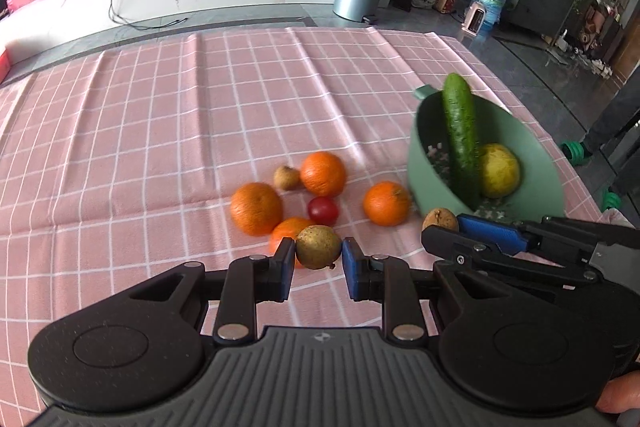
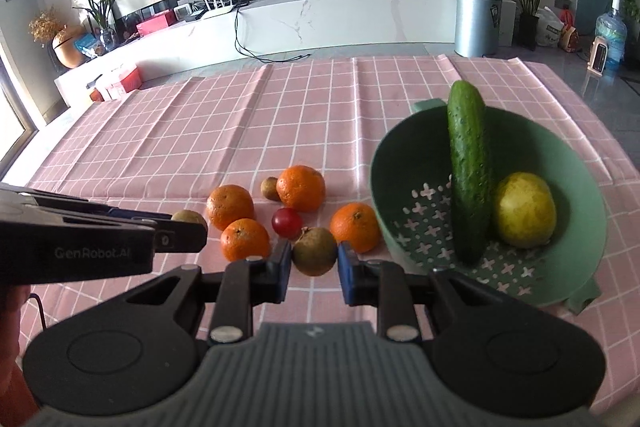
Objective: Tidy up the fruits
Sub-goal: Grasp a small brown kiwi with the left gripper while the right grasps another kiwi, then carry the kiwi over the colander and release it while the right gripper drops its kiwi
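While the left gripper [image 1: 319,259] is pinching one small brown fruit [image 1: 318,247] between its pads, the right gripper [image 2: 314,261] is clamping another brown fruit [image 2: 315,251] — both just left of the green colander [image 2: 576,227], which is holding a cucumber [image 2: 470,171] and a yellow pear [image 2: 525,209]; oranges [image 2: 301,187] are lying beside it.

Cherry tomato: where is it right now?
The cherry tomato lies on the pink cloth mid-cluster, ringed by four oranges, left of the green colander and just beyond the right gripper.
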Tool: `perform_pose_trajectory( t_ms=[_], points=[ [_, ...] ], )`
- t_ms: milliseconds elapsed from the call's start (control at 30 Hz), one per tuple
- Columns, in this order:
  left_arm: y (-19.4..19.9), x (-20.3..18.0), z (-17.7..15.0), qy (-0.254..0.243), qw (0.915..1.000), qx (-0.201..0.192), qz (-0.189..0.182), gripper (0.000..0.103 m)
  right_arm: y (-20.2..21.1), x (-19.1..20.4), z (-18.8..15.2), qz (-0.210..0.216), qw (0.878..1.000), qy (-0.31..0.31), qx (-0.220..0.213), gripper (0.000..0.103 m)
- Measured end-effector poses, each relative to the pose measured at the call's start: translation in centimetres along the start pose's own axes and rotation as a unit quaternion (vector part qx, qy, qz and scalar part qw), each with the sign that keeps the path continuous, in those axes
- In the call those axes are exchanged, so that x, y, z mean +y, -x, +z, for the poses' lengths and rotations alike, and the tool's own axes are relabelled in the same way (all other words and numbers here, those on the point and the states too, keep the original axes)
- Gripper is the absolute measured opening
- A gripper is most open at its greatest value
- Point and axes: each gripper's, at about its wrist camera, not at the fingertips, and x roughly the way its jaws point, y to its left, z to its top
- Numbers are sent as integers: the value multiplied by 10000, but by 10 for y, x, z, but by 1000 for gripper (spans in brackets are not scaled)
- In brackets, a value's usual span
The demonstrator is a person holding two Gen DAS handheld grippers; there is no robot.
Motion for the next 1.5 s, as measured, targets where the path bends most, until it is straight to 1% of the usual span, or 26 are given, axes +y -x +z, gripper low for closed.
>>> perform_pose_trajectory(
  t_ms=[200, 300, 433, 500, 600, 733, 867, 1000, 1267, 1400, 1500],
  points=[
    [0, -39, 24, -215, 9995, 132, -170, 28, 18, -24, 25, -67, 9990, 422, 92, 21],
    [-6, -55, 38, -271, 9989, 263, -271, 28, 21, -38, 36, -125, 9979, 604, 217, 21],
    [-21, -73, 53, -321, 9980, 404, -367, 28, 18, -59, 50, -242, 9951, 858, 426, 21],
    [-30, -82, 59, -350, 9976, 471, -375, 28, 16, -70, 56, -317, 9931, 991, 533, 21],
    [-46, -92, 65, -379, 9968, 615, -355, 28, 7, -85, 60, -321, 9910, 1042, 781, 21],
    [-66, -101, 71, -368, 9939, 942, -448, 28, -11, -102, 60, -264, 9865, 1073, 1210, 21],
    [-79, -112, 74, -451, 9904, 1190, -548, 28, -31, -112, 55, -120, 9803, 1110, 1631, 21],
    [-94, -120, 77, -577, 9862, 1467, -497, 28, -44, -112, 48, -24, 9730, 1280, 1921, 20],
    [-114, -124, 75, -610, 9800, 1848, -406, 28, -61, -122, 43, 170, 9675, 1172, 2233, 21],
    [-120, -124, 71, -600, 9782, 1956, -354, 28, -65, -126, 40, 219, 9662, 1108, 2316, 21],
    [-123, -124, 71, -558, 9779, 1978, -394, 29, -64, -129, 40, 267, 9667, 1012, 2336, 21]
  ],
)
